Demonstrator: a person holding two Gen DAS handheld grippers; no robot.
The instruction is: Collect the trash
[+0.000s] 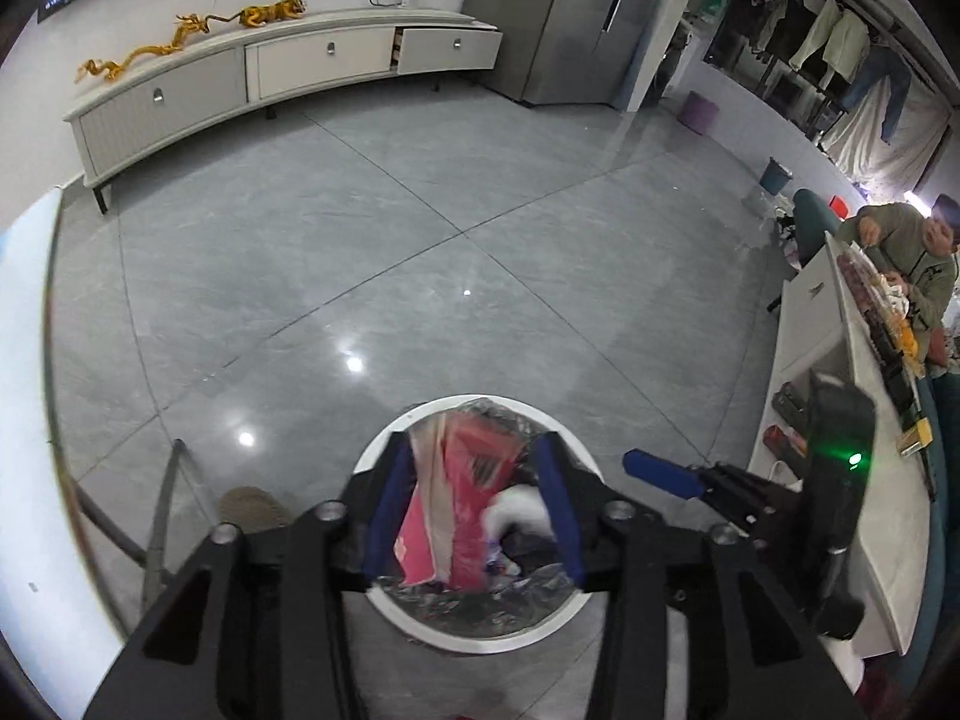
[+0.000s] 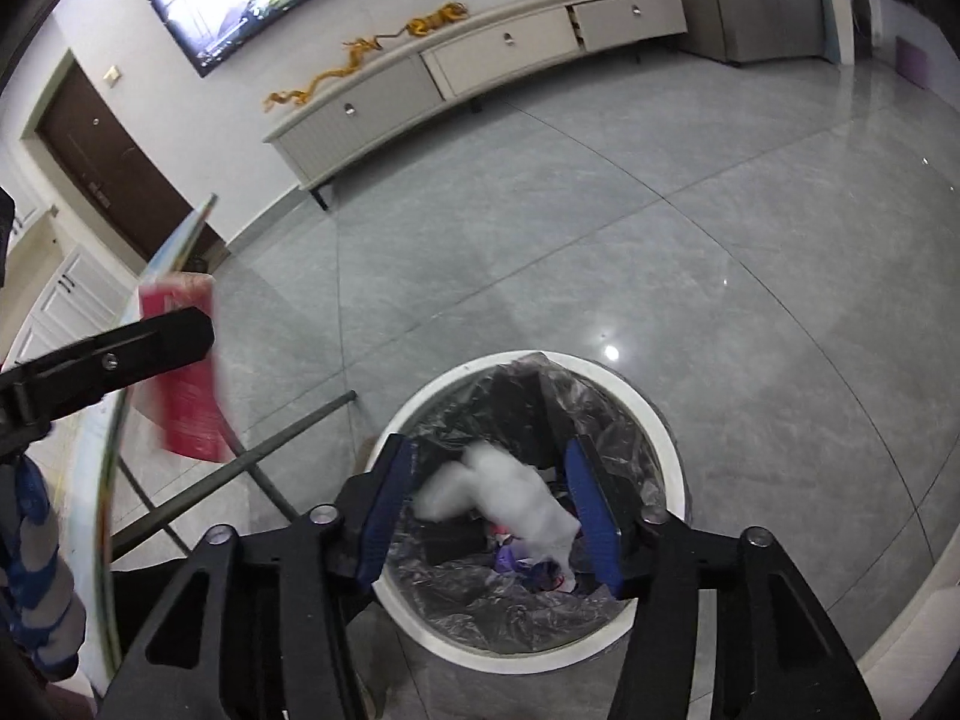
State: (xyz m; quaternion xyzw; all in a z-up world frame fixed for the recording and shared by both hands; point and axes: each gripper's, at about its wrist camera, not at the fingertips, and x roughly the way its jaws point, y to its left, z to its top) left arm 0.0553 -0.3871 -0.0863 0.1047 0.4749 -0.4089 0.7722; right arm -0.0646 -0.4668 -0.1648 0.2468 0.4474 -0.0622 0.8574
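Even, cool indoor light fills both views. Ceiling lamps leave small white glare spots on the glossy grey floor. The red packet and the white tissue are smeared by motion blur. Fisheye distortion bends the cabinet and darkens every corner to black.
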